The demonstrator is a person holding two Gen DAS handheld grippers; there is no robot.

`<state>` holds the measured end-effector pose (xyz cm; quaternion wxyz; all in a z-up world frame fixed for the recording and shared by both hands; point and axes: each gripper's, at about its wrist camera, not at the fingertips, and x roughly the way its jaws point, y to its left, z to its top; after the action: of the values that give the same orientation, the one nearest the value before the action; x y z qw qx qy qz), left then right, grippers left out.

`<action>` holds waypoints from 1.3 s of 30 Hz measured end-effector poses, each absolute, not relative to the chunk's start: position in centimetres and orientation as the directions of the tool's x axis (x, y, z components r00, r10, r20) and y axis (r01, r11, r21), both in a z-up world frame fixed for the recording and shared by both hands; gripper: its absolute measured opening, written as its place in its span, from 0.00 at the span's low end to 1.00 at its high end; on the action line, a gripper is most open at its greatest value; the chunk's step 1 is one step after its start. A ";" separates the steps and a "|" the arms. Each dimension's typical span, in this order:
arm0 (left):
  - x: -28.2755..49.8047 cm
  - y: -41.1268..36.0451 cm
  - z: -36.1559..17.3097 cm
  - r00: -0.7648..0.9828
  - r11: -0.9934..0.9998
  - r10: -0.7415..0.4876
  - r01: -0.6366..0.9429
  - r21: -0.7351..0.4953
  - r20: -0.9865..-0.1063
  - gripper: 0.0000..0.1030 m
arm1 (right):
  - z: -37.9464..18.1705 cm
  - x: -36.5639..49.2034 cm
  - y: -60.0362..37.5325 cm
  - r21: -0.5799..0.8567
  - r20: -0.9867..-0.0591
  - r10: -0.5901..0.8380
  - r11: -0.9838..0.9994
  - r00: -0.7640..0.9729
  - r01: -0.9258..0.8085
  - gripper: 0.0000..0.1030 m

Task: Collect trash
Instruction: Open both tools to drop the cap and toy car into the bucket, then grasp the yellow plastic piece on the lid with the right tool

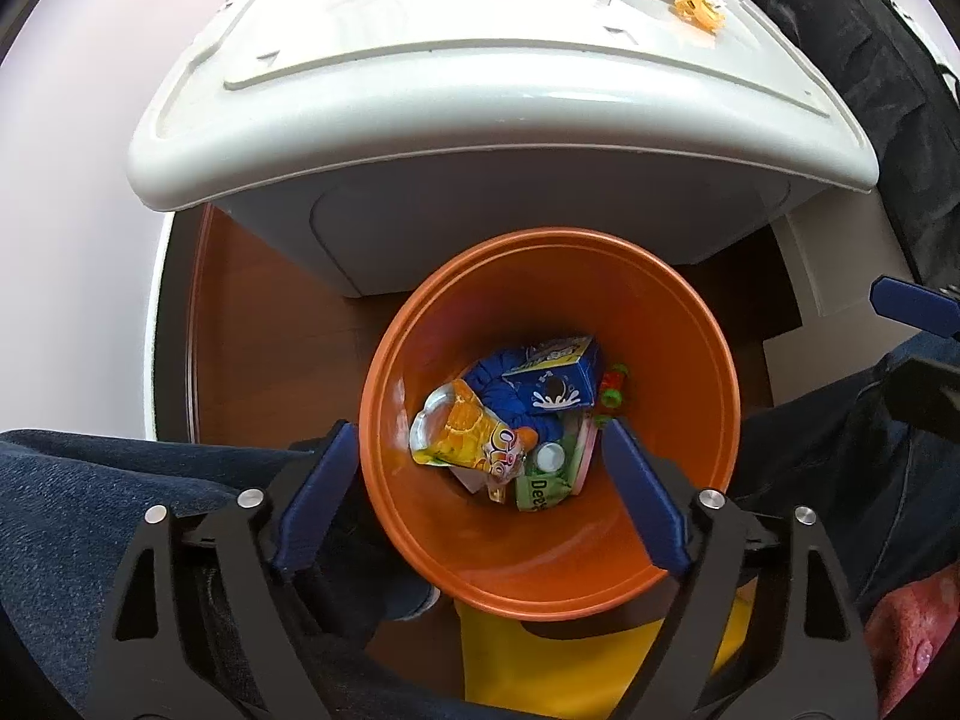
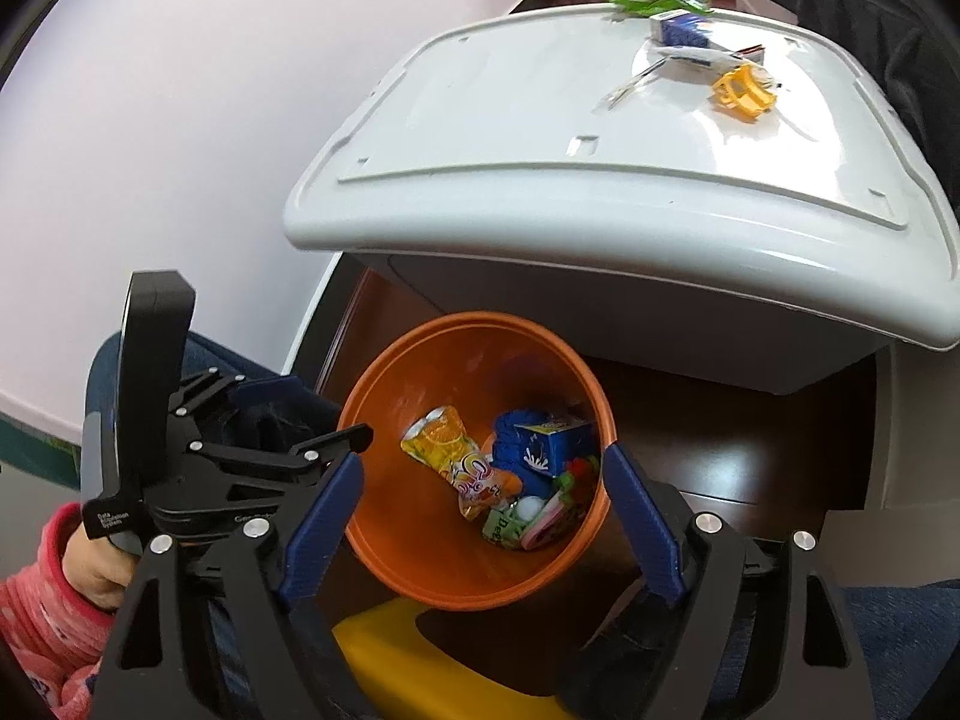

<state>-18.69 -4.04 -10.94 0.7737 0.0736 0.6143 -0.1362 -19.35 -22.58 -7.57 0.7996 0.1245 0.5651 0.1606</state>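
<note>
An orange bin [image 1: 690, 372] [image 2: 384, 534] stands on the floor below both grippers. Inside lie an orange juice pouch [image 1: 462, 426] [image 2: 444, 444], a blue carton [image 1: 558, 381] [image 2: 555, 444], a blue cloth [image 1: 495, 384], a green packet [image 1: 540, 489] and a white cap [image 1: 549, 456]. My left gripper [image 1: 480, 438] hangs open over the bin with nothing between its fingers. My right gripper [image 2: 483, 459] is open over it too, and empty. On the white box lid [image 2: 510, 120] behind lie a yellow plastic piece [image 2: 744, 93] [image 1: 699, 6], a small carton [image 2: 678, 27], a white wrapper [image 2: 690, 54] and a green wrapper [image 2: 660, 0].
The white box [image 1: 480, 90] overhangs the bin's far side. A yellow object [image 1: 510, 660] [image 2: 408, 660] lies under the bin's near edge. A person's jeans-clad legs [image 1: 90, 510] flank the bin. A hand with a pink sleeve [image 2: 54, 588] holds the left gripper. A dark jacket [image 1: 870, 90] hangs at right.
</note>
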 end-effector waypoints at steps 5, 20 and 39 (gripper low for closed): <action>-18.4 -3.6 -10.1 0.234 0.958 -0.147 0.275 -0.080 -0.961 0.80 | -7.4 -19.2 -23.4 0.392 -0.857 0.397 0.916 0.330 -0.084 0.79; -8.9 -4.8 -1.4 0.525 0.961 -0.168 0.276 -0.020 -0.834 0.80 | -3.4 -13.9 -28.2 0.283 -0.840 0.231 0.958 0.492 0.034 0.84; -4.3 -4.1 -0.2 0.575 0.962 -0.218 0.260 -0.077 -0.789 0.80 | -11.0 5.2 -34.6 0.053 -0.885 -0.088 0.956 0.457 0.288 0.82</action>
<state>-4.28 -4.08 -0.16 0.8870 0.0239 0.4411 -0.1349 5.17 -34.63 -11.03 0.8478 0.0980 0.5092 -0.1108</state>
